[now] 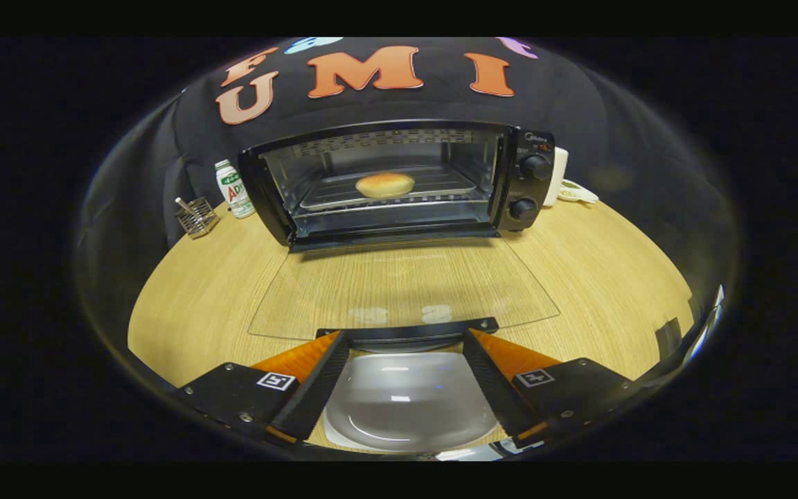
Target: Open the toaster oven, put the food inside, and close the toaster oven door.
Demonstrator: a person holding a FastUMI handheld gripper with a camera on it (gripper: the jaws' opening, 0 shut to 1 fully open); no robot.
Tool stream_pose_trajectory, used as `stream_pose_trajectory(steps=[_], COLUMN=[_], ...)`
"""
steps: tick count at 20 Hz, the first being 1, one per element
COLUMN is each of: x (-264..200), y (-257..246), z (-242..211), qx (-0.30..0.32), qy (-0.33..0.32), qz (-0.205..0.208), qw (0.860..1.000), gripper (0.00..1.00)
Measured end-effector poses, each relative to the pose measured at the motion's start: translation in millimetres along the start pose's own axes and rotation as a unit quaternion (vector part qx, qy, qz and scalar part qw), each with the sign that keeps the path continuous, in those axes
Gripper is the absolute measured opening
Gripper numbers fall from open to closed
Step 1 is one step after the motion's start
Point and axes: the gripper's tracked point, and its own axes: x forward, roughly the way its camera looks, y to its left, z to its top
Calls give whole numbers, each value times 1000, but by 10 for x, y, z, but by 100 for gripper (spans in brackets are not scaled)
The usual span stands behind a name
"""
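Round golden bun [385, 184] on tray in black toaster oven [399, 181]; clear glass door [402, 291] down. Gripper [404, 378] spread, empty. Closing step: needs lifting door edge.

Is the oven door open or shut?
Open: the door lies flat on the table, bun inside the oven; gripper open at the handle.

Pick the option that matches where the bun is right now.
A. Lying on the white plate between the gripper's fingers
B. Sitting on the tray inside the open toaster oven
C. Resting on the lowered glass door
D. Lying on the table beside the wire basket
B: the bun sits on the tray inside the toaster oven, beyond the lowered glass door, while the gripper is open and the white plate between its fingers holds nothing.
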Motion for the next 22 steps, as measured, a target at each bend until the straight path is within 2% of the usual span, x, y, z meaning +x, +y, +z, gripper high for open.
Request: stream_pose_trajectory(steps=[3, 5, 8, 13, 22], x=[-29, -64, -150, -107, 32], y=[-7, 31, 50, 38, 6], z=[330, 394, 180, -204, -170], qx=[17, 9, -24, -21, -44], qy=[-31, -33, -16, 23, 21], qz=[1, 7, 4, -3, -12], qw=[999, 999, 1000, 1000, 999], gripper=[99, 99, 99, 99, 99])
